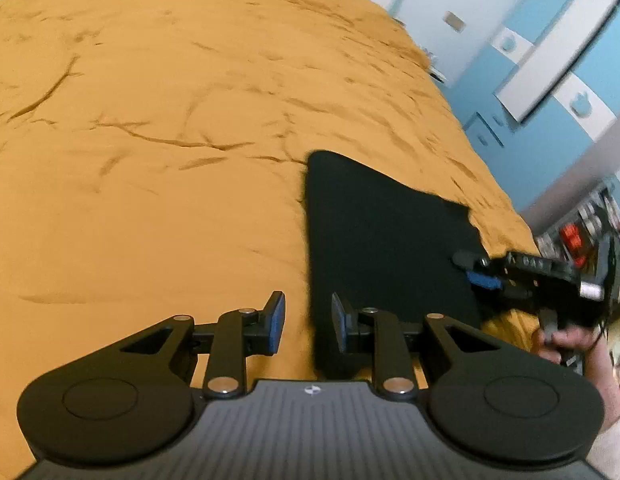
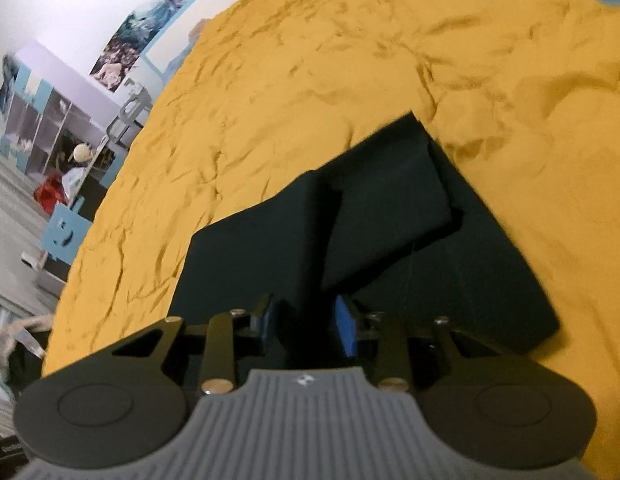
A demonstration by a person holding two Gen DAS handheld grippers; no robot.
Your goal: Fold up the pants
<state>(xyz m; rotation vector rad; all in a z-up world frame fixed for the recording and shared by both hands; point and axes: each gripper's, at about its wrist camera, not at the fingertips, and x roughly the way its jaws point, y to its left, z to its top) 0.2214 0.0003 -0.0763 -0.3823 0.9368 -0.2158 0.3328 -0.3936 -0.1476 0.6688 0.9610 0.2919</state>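
Left wrist view: the left gripper (image 1: 308,322) hangs with fingers spread over the near edge of the black pants (image 1: 386,240) on the orange bed (image 1: 150,120). Right wrist view: the right gripper (image 2: 310,324), fingers spread, hovers over the folded pants (image 2: 270,248). Best pinch both layers squarely, then fold evenly.

Black pants (image 2: 390,232), folded, flat

Likely a bedroom — bedspread (image 1: 190,120), cupboards (image 1: 558,92).
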